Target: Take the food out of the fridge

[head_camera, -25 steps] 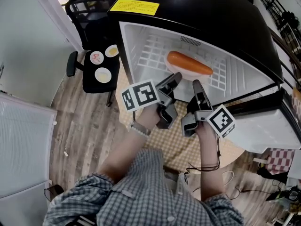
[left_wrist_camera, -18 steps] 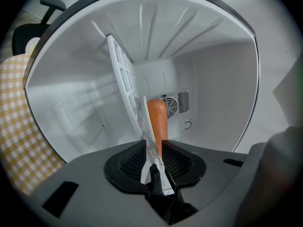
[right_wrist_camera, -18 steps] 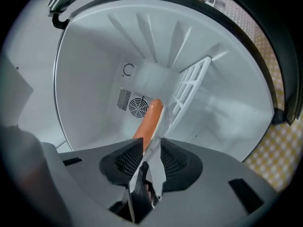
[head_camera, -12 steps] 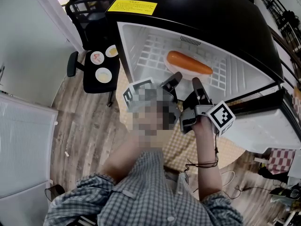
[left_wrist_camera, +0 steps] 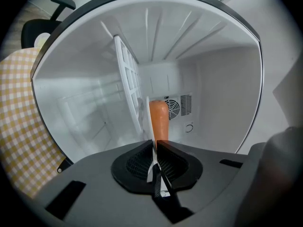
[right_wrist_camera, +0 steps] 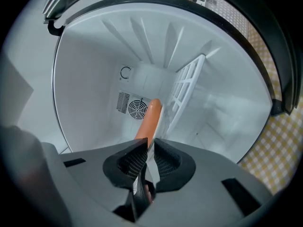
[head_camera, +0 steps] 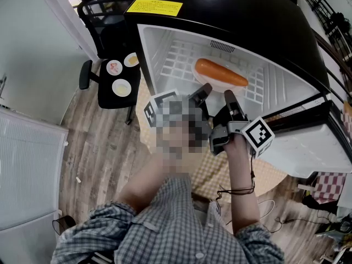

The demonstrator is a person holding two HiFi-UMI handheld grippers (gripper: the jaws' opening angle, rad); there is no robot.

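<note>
**Both claws at the fridge's open front.** My left claw (left_wrist_camera: 155, 148) and right claw (right_wrist_camera: 148, 148) are each pinched shut on the near rim of the white plate (head_camera: 209, 85). In each gripper view its thin white edge shows between the jaws. The orange, sausage-shaped food (head_camera: 221, 73) lies along that plate, which rests on the wire shelf (head_camera: 179, 59) inside the fridge (head_camera: 159, 43), in front of the fan grille (right_wrist_camera: 136, 109) on the fridge's back wall. I hold the rim at two points rather than the food itself, probably so the plate travels level and the rounded food does not roll. I judge removal is only beginning: the plate is not yet out of the fridge.
</note>
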